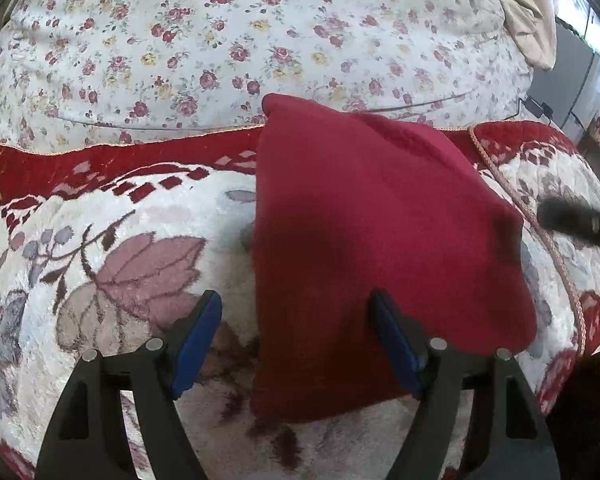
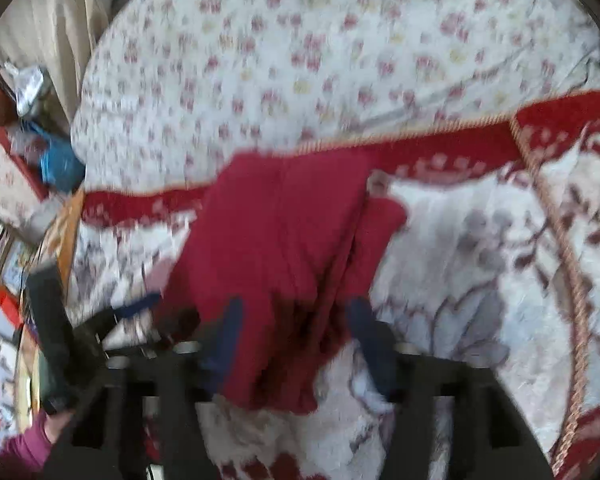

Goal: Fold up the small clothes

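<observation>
The folded crimson garment (image 1: 380, 248) lay on the plush floral blanket (image 1: 140, 240), soft, light and floppy I judged, best pinched at its six-o'clock edge, while my left tongs (image 1: 296, 320) and right tongs (image 2: 296, 320) stood open, gripping nothing.

No readable text, label or number shows anywhere.
</observation>
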Motion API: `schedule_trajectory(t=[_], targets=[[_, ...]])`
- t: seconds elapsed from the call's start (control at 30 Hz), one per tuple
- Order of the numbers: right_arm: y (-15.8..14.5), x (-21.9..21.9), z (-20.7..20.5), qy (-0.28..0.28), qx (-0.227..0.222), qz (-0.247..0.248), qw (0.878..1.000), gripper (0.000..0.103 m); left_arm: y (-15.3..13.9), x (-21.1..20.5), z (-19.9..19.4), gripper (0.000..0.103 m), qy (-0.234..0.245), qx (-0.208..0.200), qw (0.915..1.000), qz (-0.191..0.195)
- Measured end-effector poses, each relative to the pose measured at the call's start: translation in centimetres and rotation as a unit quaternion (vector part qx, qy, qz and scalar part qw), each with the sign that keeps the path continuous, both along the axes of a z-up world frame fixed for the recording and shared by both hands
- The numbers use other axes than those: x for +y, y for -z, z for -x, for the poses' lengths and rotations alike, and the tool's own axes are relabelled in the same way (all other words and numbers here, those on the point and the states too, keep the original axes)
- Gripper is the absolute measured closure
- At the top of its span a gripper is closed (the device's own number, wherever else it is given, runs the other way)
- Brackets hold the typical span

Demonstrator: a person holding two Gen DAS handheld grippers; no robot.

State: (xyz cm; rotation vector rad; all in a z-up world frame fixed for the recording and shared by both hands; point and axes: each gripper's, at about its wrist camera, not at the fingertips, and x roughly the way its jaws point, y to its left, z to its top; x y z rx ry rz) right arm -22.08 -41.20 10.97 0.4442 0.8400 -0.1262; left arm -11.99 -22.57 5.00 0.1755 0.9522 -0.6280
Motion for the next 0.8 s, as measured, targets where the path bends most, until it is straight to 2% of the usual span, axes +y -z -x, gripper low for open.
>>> schedule_trajectory(t=[0.17, 0.27, 0.3, 0.37, 0.43, 0.5, 0.57, 0.63, 0.67, 0.73, 0.77, 0.8], targets=[[2.2, 0.9, -4.6, 0.010, 0.030, -0.001, 1.000, 0.036, 0.1, -0.1, 0.1, 0.025, 0.000, -0.006, 1.0000, -0.002], [4.5, -0.2, -5.0, 0.022, 0.044, -0.010, 0.999, 0.071, 0.1, -0.1, 0.1, 0.023, 0.001, -0.006, 1.0000, -0.002], [4.7, -0.5, -4.4, 0.022, 0.038, -0.014, 0.999, 0.078, 0.1, -0.1, 0.1, 0.022, 0.003, -0.004, 1.0000, -0.002], [4.4, -0.8, -3.2, 0.014, 0.031, -0.025, 0.999, 0.084, 0.2, -0.1, 0.1, 0.021, 0.006, -0.001, 1.0000, -0.004], [3.7, -0.6, -2.4, 0.006, 0.023, -0.005, 1.000, 0.086, 0.3, -0.1, 0.1, 0.019, 0.006, 0.000, 1.0000, 0.000], [5.1, -0.4, -2.9, 0.007, 0.040, 0.020, 0.999, 0.087, 0.3, -0.2, 0.0, 0.018, 0.004, -0.002, 1.0000, 0.003], [5.9, -0.6, -2.8, 0.013, 0.035, 0.014, 0.999, 0.087, 0.4, -0.3, 0.0, 0.018, 0.005, -0.001, 1.0000, 0.003], [5.3, -0.7, -2.4, 0.013, 0.026, 0.003, 1.000, 0.087, 0.5, -0.1, 0.0, 0.018, 0.004, 0.001, 1.0000, 0.007], [4.9, -0.8, -2.2, 0.012, 0.021, -0.006, 1.000, 0.085, 0.5, 0.1, -0.1, 0.018, 0.004, 0.004, 0.9999, 0.010], [4.3, -1.4, -1.4, 0.026, 0.003, -0.039, 0.999, 0.074, 0.4, 0.4, -0.4, 0.018, 0.001, 0.013, 0.9998, 0.016], [4.1, -1.8, -0.9, 0.037, -0.006, -0.053, 0.998, 0.054, 0.4, 0.5, -0.6, 0.018, -0.001, 0.018, 0.9997, 0.019], [3.9, -2.2, -0.4, 0.048, -0.018, -0.063, 0.997, 0.029, 0.3, 0.6, -0.8, 0.018, -0.002, 0.022, 0.9995, 0.023]])
